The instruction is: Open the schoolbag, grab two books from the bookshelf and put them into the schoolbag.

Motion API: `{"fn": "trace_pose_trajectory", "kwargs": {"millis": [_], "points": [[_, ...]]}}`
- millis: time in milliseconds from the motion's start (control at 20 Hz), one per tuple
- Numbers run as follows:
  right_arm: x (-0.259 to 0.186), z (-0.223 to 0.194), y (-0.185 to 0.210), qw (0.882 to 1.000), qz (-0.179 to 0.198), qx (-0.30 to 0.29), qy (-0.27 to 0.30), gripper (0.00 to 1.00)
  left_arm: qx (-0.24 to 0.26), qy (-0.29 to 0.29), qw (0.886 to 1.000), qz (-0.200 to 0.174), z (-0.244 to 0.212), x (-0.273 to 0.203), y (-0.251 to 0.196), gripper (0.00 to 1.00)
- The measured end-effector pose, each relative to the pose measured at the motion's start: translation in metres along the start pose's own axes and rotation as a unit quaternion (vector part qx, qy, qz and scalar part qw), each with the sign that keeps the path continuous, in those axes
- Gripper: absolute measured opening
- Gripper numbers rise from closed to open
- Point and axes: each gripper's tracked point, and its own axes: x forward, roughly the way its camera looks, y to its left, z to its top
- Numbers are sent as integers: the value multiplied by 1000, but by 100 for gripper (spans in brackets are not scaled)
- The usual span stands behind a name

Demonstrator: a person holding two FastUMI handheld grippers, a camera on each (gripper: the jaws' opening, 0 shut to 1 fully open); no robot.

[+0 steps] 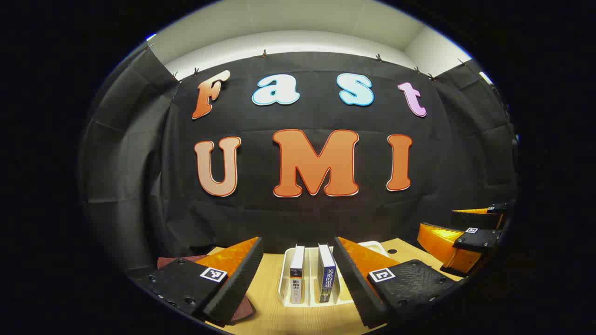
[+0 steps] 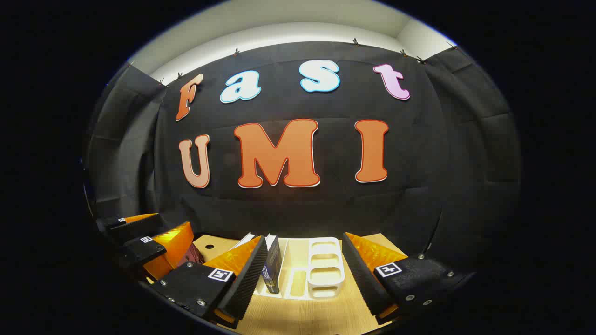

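On the pale wooden worktop, seen from the left gripper view: a white slotted plastic bookshelf holding two upright books, a white-spined book beside a dark blue-spined book, each in its own slot, apart. Left gripper hovering just short of them, fingers spread wide, holding nothing, framing both spines. A dark red fabric schoolbag lying to the left, mostly hidden behind a finger; open or zipped, cannot tell. Right gripper farther off at the right edge.

From the right gripper view: same bookshelf ahead, empty slots facing the camera, the blue book leaning against the left slot wall beside the near finger. Right gripper wide, empty. Left gripper at the left, a sliver of schoolbag beside it.

Likely the start of the task, nothing grasped yet. Next, probably: reaching for the schoolbag's opening, or narrowing around one spine without tipping its neighbour.
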Motion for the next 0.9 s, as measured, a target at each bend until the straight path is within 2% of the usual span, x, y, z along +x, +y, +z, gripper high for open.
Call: {"fn": "trace_pose_trajectory", "kwargs": {"millis": [900], "points": [[10,-3,8,1000,11,-3,3,95,9,-10,1000,7,-1,7,4,94]]}}
